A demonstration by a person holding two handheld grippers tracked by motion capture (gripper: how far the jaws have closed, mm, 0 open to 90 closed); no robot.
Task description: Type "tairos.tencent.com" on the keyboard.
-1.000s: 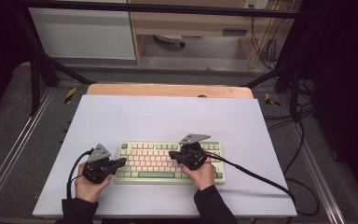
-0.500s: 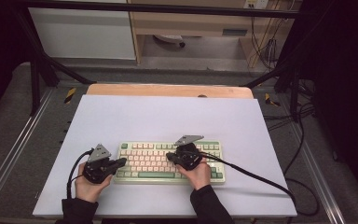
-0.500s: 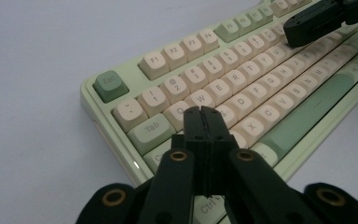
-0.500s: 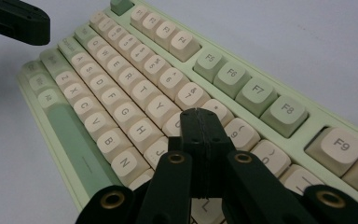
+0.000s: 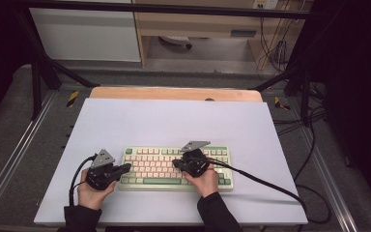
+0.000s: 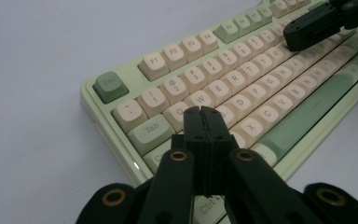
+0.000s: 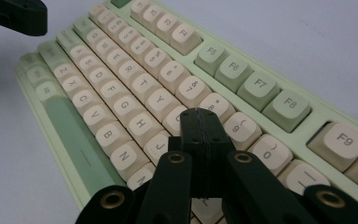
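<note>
Keyboard [image 5: 174, 168] alone on white table [image 5: 174, 121]

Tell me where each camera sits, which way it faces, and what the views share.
High view: above the person's side, looking forward and down on the table; both forearms, left gripper, right gripper.
Left gripper view: rides the left gripper, fingers shut, facing the keyboard's Tab-Q corner.
Right gripper view: rides the right gripper, fingers shut, facing the number and letter rows.
Shared: the green and cream keyboard appears in all three.
</note>
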